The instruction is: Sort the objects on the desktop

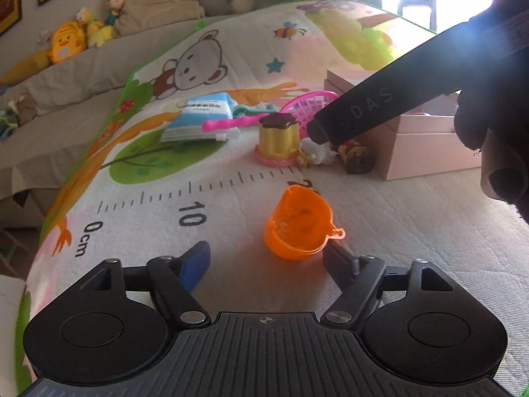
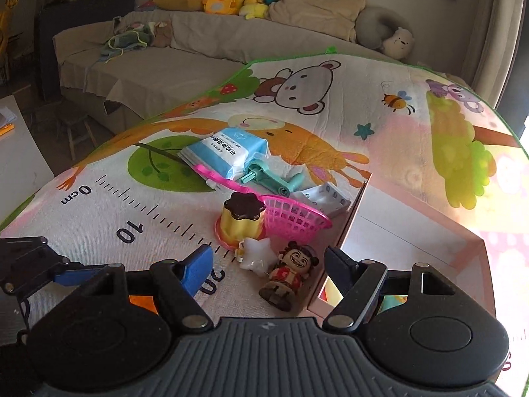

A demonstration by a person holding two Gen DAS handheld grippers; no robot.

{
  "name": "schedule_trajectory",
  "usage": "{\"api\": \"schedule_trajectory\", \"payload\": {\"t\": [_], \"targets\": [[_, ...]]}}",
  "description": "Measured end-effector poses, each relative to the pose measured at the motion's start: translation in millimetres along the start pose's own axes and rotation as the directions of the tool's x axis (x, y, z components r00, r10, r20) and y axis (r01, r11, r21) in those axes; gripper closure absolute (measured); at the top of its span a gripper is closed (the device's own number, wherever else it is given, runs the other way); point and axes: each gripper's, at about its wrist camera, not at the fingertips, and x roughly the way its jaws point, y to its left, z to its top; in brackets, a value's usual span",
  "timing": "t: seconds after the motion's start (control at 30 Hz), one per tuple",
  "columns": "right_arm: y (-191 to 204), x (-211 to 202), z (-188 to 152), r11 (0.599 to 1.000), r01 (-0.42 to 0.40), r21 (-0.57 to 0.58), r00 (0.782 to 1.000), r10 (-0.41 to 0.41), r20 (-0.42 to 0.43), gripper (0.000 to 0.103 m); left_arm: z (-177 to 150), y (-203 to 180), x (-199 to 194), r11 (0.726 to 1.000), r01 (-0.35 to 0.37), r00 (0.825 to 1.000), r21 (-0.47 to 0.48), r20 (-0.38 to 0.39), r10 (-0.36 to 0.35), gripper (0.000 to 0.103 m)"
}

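Observation:
My left gripper [image 1: 266, 259] is open over the cartoon mat, with an orange plastic cup [image 1: 299, 223] lying on its side just ahead, near the right finger. My right gripper [image 2: 267, 261] is open and empty, low over a small doll figure [image 2: 287, 276] and a white star toy [image 2: 256, 256]. Beyond them stand a yellow pudding toy [image 2: 241, 220], a pink net scoop [image 2: 291, 218], a blue tissue pack [image 2: 228, 150] and a teal clip [image 2: 274, 177]. The right gripper's body shows in the left wrist view [image 1: 380, 109], above the doll [image 1: 355, 155].
A pink cardboard box [image 1: 426, 145] stands at the right of the toys; in the right wrist view its lid [image 2: 406, 231] is beside my right finger. A sofa [image 2: 185, 63] with plush toys lies beyond the mat's far edge.

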Motion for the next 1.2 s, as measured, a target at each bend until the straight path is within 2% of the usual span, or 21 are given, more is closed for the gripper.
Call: {"api": "schedule_trajectory", "payload": {"t": [0.13, 0.2, 0.23, 0.5, 0.73, 0.83, 0.9, 0.93, 1.03, 1.2], "targets": [[-1.7, 34.4, 9.2, 0.999, 0.005, 0.033, 0.998, -0.003, -0.056, 0.029, 0.8, 11.2, 1.7, 0.999, 0.016, 1.000, -0.051, -0.012, -0.017, 0.010], [-0.9, 48.2, 11.2, 0.999, 0.019, 0.029, 0.997, -0.016, -0.070, 0.043, -0.2, 12.1, 1.6, 0.998, 0.018, 1.000, -0.055, -0.010, -0.019, 0.008], [-1.4, 53.4, 12.2, 0.999, 0.034, 0.034, 0.996, -0.031, -0.080, 0.044, -0.6, 11.8, 1.4, 0.998, 0.018, 1.000, -0.056, -0.009, -0.018, 0.008], [5.9, 62.8, 13.3, 1.000, 0.017, -0.007, 0.995, -0.018, -0.101, 0.046, -1.8, 12.0, 0.2, 0.998, 0.021, 1.000, -0.067, -0.013, -0.022, 0.006], [8.0, 33.5, -0.2, 0.997, -0.070, 0.041, 0.991, 0.074, -0.114, 0.049, -10.6, 14.9, -11.2, 0.999, 0.013, 1.000, -0.035, -0.025, -0.014, 0.003], [11.7, 12.3, -10.8, 0.990, -0.128, 0.057, 0.984, 0.134, -0.113, 0.049, -15.8, 18.9, -17.4, 1.000, 0.010, 1.000, -0.029, -0.029, -0.011, 0.002], [7.9, -6.4, -20.0, 0.976, -0.192, 0.104, 0.972, 0.204, -0.113, 0.050, -17.0, 19.9, -19.3, 1.000, 0.007, 0.999, -0.028, -0.032, -0.008, 0.001], [6.4, -15.5, -23.9, 0.975, -0.192, 0.108, 0.975, 0.203, -0.096, 0.050, -17.1, 20.0, -19.4, 1.000, 0.005, 0.999, -0.028, -0.034, -0.005, 0.001], [5.4, -48.4, -39.8, 0.991, -0.119, 0.057, 0.993, 0.120, -0.016, 0.049, -16.3, 19.6, -17.8, 1.000, 0.000, 0.999, -0.027, -0.038, -0.001, 0.001], [0.2, -61.4, -53.1, 0.984, -0.150, 0.098, 0.989, 0.149, 0.016, 0.047, -16.2, 19.5, -16.5, 1.000, -0.004, 0.999, -0.028, -0.044, 0.003, 0.000]]}}
